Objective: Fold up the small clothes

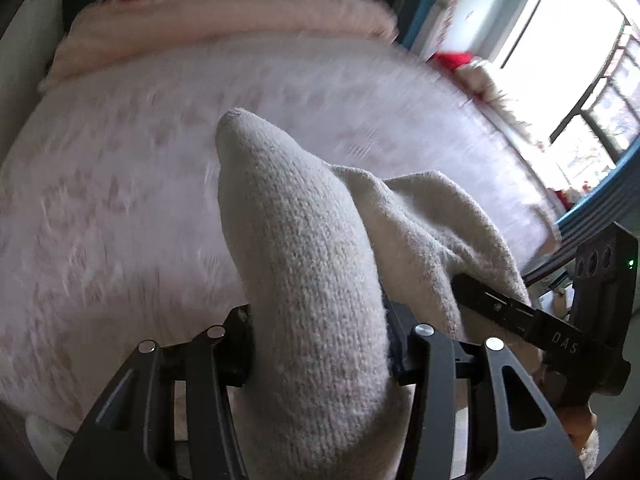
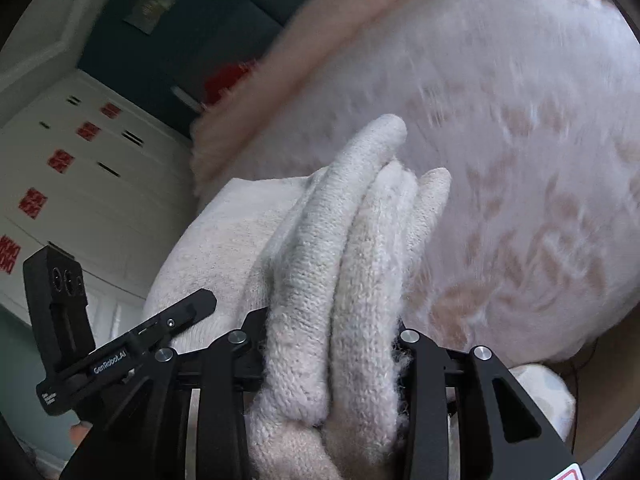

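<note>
Fold incomplete: left gripper (image 1: 320,354) and right gripper (image 2: 332,360) each clamp bunched folds of the knit garment (image 1: 304,248) above the blanket (image 1: 120,200), not yet laid flat.

One cream knit garment (image 1: 304,248) shows, bunched into three finger-like rolls in the right wrist view. Two grippers are in sight: the left gripper (image 1: 320,344) and the right gripper (image 2: 332,344), each clamped on that knit. There is one pink blanket (image 1: 120,184), one pink pillow (image 1: 224,8), one window (image 1: 560,40), and six red stickers (image 2: 61,161) on one white cabinet (image 2: 80,208).
</note>
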A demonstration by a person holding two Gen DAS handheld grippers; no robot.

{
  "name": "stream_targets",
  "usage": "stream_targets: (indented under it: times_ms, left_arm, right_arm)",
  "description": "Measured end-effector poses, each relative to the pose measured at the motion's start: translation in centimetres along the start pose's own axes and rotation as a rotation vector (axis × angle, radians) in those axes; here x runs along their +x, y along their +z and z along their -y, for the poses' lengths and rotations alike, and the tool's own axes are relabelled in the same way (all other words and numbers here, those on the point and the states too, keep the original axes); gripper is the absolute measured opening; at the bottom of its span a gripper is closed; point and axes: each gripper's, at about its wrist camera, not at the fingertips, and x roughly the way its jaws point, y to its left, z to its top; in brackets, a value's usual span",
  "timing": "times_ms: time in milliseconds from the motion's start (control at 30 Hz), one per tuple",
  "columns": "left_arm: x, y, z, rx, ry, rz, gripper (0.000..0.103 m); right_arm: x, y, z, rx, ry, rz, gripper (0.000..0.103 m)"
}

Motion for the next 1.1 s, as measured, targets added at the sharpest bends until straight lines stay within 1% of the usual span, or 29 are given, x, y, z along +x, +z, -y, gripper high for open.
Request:
stream_targets:
  times_ms: [67, 100, 200, 267, 333, 367, 400, 433, 500, 600, 667, 767, 833, 867, 900, 1000, 1033, 1067, 1100]
  left_arm:
    - [-2.9, 1.2, 1.4, 0.037, -0.022, 0.070, 0.046]
    - [-5.2, 2.1, 2.5, 0.066, -0.036, 0.126, 0.047]
    - [-10.2, 4.4, 4.6, 0.123, -0.065, 0.251, 0.047]
    - [-15.4, 5.9, 5.9, 0.176, -0.089, 0.371, 0.047]
    - [-19.3, 6.8, 6.5, 0.210, -0.105, 0.461, 0.047]
    - [-22.0, 7.2, 6.7, 0.233, -0.112, 0.527, 0.047]
    - [-23.6, 7.4, 6.7, 0.247, -0.114, 0.568, 0.048]
    - [-26.6, 7.6, 6.7, 0.271, -0.115, 0.641, 0.048]
    - [-30.6, 7.9, 6.3, 0.297, -0.112, 0.741, 0.049]
    - [-35.0, 8.3, 5.3, 0.315, -0.108, 0.856, 0.052]
    - [-38.0, 8.5, 4.0, 0.326, -0.088, 0.941, 0.053]
    - [-40.3, 8.9, 2.0, 0.323, -0.055, 1.017, 0.055]
    - [-40.8, 9.4, 0.4, 0.306, -0.031, 1.032, 0.056]
    - [-40.7, 9.7, -0.7, 0.294, -0.016, 1.030, 0.057]
    - [-40.2, 10.0, -1.9, 0.280, 0.002, 1.021, 0.058]
    - [-37.3, 10.2, -5.5, 0.234, 0.025, 0.959, 0.058]
    - [-34.9, 10.5, -7.6, 0.206, 0.037, 0.911, 0.059]
    - [-33.7, 10.5, -8.8, 0.190, 0.046, 0.882, 0.060]
    - [-30.1, 10.8, -11.3, 0.149, 0.065, 0.807, 0.060]
  right_arm:
    - [-3.6, 1.2, -2.3, -0.050, 0.020, 0.090, 0.035]
    - [-5.3, 1.7, -3.4, -0.075, 0.027, 0.133, 0.035]
    - [-10.4, 3.1, -7.5, -0.168, 0.057, 0.280, 0.035]
    - [-14.1, 3.8, -11.2, -0.248, 0.077, 0.389, 0.035]
    - [-16.9, 4.2, -14.4, -0.315, 0.101, 0.476, 0.035]
    - [-18.6, 4.4, -16.3, -0.357, 0.119, 0.527, 0.035]
    - [-20.0, 4.4, -18.1, -0.394, 0.137, 0.568, 0.035]
    - [-21.1, 4.5, -19.7, -0.428, 0.155, 0.603, 0.035]
    - [-23.4, 4.7, -23.5, -0.506, 0.203, 0.679, 0.035]
    - [-25.2, 5.3, -27.9, -0.591, 0.265, 0.743, 0.035]
    - [-25.7, 5.8, -30.5, -0.639, 0.306, 0.771, 0.036]
    - [-25.2, 6.3, -33.9, -0.688, 0.354, 0.774, 0.036]
    - [-23.9, 6.9, -35.3, -0.701, 0.372, 0.755, 0.037]
    - [-22.5, 7.5, -36.0, -0.699, 0.380, 0.728, 0.037]
    - [-21.5, 7.3, -36.5, -0.694, 0.386, 0.702, 0.037]
    - [-16.5, 7.7, -36.8, -0.668, 0.378, 0.591, 0.038]
    - [-13.9, 8.0, -36.3, -0.655, 0.364, 0.548, 0.038]
    - [-10.6, 8.1, -35.6, -0.624, 0.349, 0.482, 0.041]
    - [-7.6, 8.0, -34.7, -0.602, 0.335, 0.423, 0.044]
